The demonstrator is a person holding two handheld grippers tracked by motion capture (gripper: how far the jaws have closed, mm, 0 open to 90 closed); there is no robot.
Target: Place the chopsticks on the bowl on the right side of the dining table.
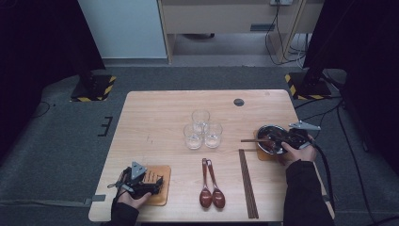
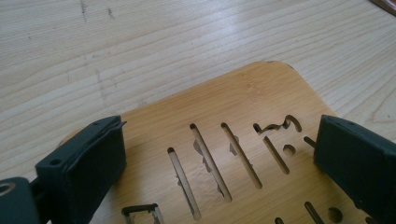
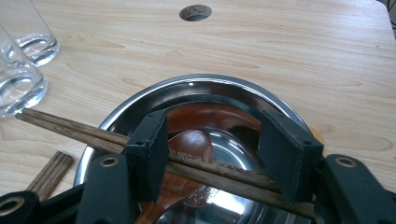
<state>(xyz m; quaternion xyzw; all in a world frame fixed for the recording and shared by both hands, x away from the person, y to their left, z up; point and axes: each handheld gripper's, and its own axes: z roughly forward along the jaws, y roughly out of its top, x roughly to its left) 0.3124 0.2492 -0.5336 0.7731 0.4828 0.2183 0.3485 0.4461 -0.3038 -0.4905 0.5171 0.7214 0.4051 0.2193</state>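
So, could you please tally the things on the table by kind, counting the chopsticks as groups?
Clear glasses: 3
Brown wooden spoons: 3 (2 on the table, 1 in the bowl)
Steel bowl: 1
Bamboo mats: 2 (one under the bowl)
Chopstick groups: 2 (one bundle on the table, one pair across the bowl)
Total: 11

Three glasses (image 1: 203,128) (clustered), two spoons (image 1: 211,188)
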